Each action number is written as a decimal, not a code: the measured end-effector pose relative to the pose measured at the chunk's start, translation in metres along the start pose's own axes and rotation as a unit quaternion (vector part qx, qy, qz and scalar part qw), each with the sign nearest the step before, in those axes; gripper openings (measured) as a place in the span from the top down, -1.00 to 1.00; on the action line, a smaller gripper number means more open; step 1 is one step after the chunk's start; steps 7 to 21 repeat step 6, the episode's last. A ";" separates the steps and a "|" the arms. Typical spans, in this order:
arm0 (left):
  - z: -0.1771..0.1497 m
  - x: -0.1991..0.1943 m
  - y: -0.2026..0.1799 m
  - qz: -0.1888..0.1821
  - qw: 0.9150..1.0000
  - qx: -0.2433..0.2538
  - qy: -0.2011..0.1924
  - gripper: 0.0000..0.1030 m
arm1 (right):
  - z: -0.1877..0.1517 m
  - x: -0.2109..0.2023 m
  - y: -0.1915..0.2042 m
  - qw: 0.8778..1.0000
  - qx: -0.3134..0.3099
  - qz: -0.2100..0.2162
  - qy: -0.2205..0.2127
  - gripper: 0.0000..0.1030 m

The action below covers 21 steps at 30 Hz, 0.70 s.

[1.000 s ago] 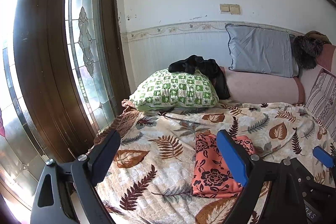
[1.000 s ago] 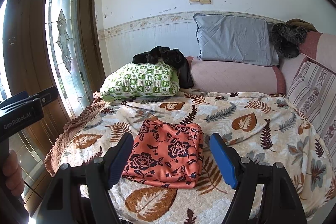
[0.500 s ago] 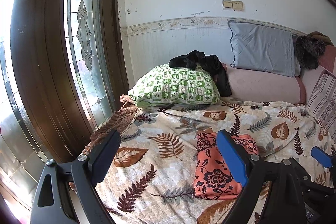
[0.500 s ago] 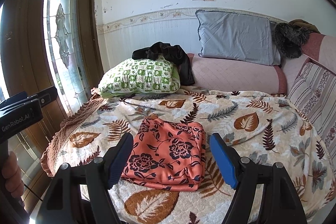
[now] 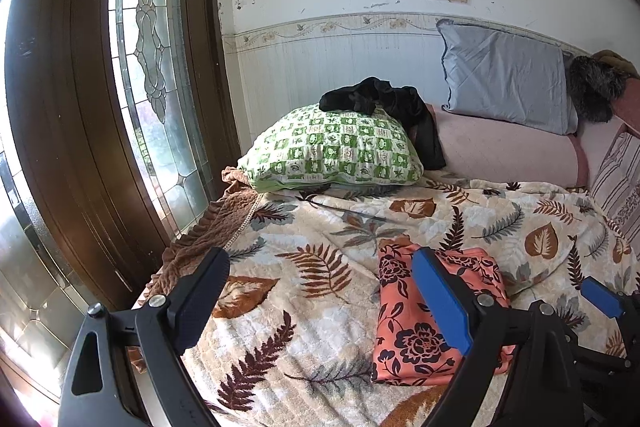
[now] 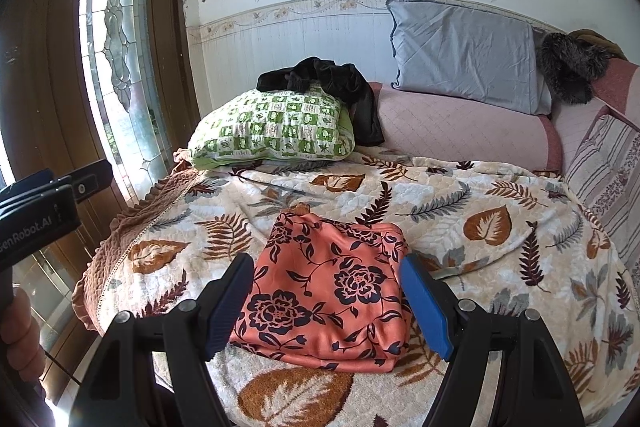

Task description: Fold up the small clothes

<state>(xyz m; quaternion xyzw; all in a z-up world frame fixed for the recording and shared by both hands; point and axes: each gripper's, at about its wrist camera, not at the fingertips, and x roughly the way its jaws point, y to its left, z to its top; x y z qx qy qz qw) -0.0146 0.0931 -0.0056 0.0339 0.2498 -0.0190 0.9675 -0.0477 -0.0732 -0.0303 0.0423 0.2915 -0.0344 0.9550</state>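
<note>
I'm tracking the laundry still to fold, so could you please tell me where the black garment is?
In both wrist views the black garment lies draped over the green checked pillow at the bed's far left, against the wall.

A bed (image 6: 500, 211) draped in a cream leaf-print blanket (image 6: 440, 195) carries a folded coral floral garment (image 6: 332, 287) near its front edge — behind it, a green checked pillow (image 6: 276, 127) and a pink quilted bolster (image 6: 460, 131) lie along the wall side
</note>
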 end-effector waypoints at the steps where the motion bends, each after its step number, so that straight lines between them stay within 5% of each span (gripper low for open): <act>1: 0.001 0.003 -0.001 -0.001 1.000 0.002 0.000 -0.80 | 0.001 0.004 0.000 1.000 0.001 0.001 0.001 -0.52; 6: 0.004 0.031 -0.003 -0.017 1.000 -0.011 0.007 -0.80 | 0.007 0.030 -0.008 1.000 -0.002 -0.002 0.005 -0.52; 21: 0.004 0.031 -0.003 -0.017 1.000 -0.011 0.007 -0.80 | 0.007 0.030 -0.008 1.000 -0.002 -0.002 0.005 -0.52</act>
